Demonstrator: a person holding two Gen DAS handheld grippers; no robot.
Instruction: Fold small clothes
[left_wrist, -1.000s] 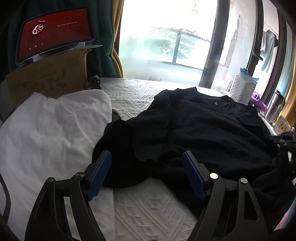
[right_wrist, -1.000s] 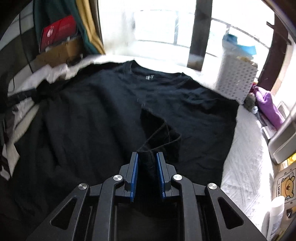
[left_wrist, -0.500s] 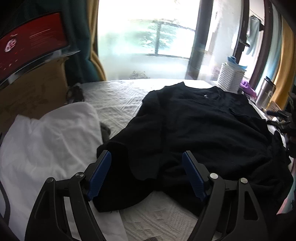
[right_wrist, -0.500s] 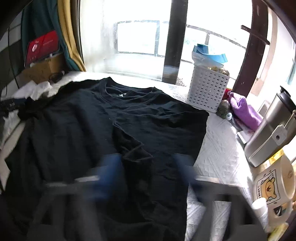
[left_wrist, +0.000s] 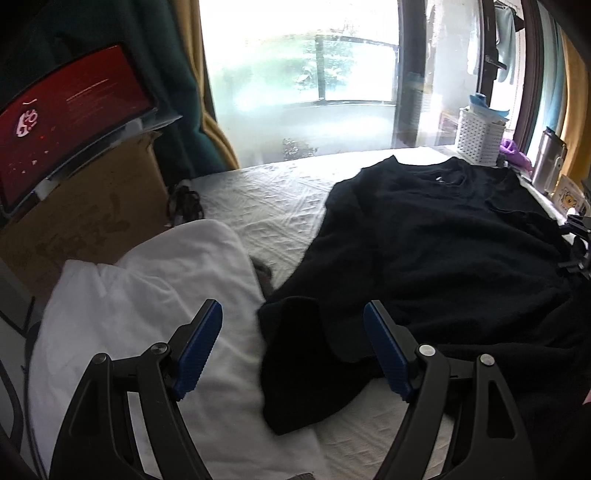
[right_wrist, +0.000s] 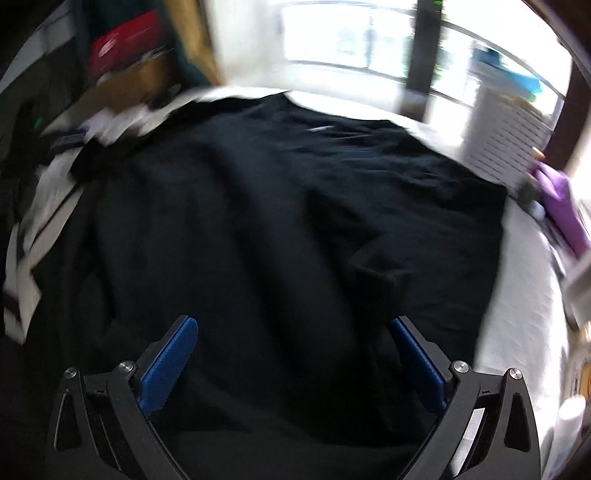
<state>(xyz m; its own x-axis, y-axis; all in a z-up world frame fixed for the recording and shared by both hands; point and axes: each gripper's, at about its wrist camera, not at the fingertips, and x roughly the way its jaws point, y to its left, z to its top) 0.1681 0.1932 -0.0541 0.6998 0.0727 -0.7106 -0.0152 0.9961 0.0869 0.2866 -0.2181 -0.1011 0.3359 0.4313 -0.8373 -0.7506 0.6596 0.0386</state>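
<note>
A black T-shirt (left_wrist: 443, 251) lies spread on the white quilted cover (left_wrist: 266, 199), collar toward the window. Its left sleeve (left_wrist: 306, 354) lies folded in at the near left corner. My left gripper (left_wrist: 291, 332) hovers over that sleeve, open, nothing between its blue pads. In the blurred right wrist view the same black T-shirt (right_wrist: 258, 221) fills the middle, with its right sleeve (right_wrist: 369, 243) folded onto the body. My right gripper (right_wrist: 295, 343) stands wide open above the shirt's lower part, holding nothing.
A folded white garment (left_wrist: 140, 295) lies left of the shirt, beside a cardboard box (left_wrist: 81, 218) topped by a red screen (left_wrist: 70, 110). A white slotted basket (left_wrist: 478, 136), purple cloth (left_wrist: 513, 151) and a steel flask (left_wrist: 550, 162) stand at the far right.
The right gripper let go of the sleeve it held and opened wide, leaving the sleeve folded on the shirt. The left gripper stayed open and drifted left toward the white garment, rolling slightly.
</note>
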